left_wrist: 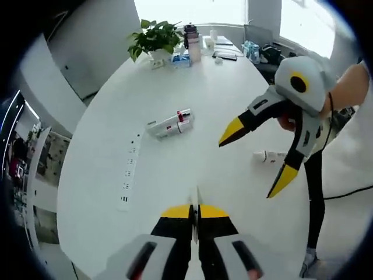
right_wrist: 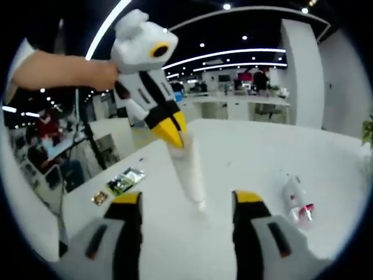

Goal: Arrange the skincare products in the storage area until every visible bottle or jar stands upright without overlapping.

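Two bottles [left_wrist: 170,125] lie flat on counter [left_wrist: 116,105]; left gripper [right_wrist: 173,135] clamps white tube [right_wrist: 189,169]; right gripper [right_wrist: 186,204] open, empty.

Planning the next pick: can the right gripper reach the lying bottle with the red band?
Probably yes: the right gripper is open and empty, and only bare table lies between it and the bottle.
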{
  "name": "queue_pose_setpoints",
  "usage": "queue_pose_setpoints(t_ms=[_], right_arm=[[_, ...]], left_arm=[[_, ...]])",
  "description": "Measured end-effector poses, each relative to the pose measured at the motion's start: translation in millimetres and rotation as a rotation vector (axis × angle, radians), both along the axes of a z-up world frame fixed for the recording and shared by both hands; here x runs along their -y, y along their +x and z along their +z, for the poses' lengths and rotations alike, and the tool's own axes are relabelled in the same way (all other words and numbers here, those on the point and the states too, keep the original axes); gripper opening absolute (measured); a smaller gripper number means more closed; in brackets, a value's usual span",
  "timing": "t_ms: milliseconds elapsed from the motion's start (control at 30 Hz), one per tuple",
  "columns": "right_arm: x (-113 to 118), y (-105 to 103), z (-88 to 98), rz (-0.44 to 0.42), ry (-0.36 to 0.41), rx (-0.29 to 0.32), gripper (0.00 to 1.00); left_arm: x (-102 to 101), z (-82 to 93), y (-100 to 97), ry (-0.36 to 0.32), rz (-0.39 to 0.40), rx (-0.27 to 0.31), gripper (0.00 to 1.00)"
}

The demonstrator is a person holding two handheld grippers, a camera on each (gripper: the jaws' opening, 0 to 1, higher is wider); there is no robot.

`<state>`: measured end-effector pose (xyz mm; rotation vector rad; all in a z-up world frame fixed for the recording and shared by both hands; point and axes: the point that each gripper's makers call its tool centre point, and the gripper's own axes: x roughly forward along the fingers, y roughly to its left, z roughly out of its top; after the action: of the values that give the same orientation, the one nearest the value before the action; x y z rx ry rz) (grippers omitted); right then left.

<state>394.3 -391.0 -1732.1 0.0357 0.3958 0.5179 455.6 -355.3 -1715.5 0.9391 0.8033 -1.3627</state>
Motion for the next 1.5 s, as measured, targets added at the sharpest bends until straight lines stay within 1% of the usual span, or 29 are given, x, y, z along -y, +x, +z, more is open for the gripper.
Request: queue_pose_setpoints(t_ms=[133,200,300,500,733,900,1233,1500], right_arm=[[-2,1,0.0,0.004,-0.001,-0.001,0.61],[-3,2,0.4,0.006,0.002,-0.001,0.61],[-3,3,0.4,0.006,-0.001,0.000,0.61],[4,8,0.3,-0.009,-0.001,-0.002,0.61],[15,13,-8.1,-0.030,0.005,-0.021,0.61],[17,17,-13.2,-0.033,0.004,-0.033,0.61],[21,29,-21.9,-0.027,0.005,-0.056,0.61],[23,36,-31.3,-0.024,-0.002,-0.074,0.61]], left_arm=[[0,0.1,8.6,0.014,-0.005,0.014,0.00],[1,-0.4,12.4,0.030,-0.019,0.024,0.00],[1,-1.3,17.4,0.042,-0.024,0.026,0.00],[4,-3.8,30.0,0.053,-0.025,0.029,0.00],[18,-2.8,43.7,0.032,-0.028,0.019,0.00],[23,-5.7,52.3,0.030,-0.030,0.013,0.00],[27,-13.1,69.6,0.015,-0.013,-0.013,0.00],[28,-24.6,82.2,0.019,-0.003,-0.035,0.00]])
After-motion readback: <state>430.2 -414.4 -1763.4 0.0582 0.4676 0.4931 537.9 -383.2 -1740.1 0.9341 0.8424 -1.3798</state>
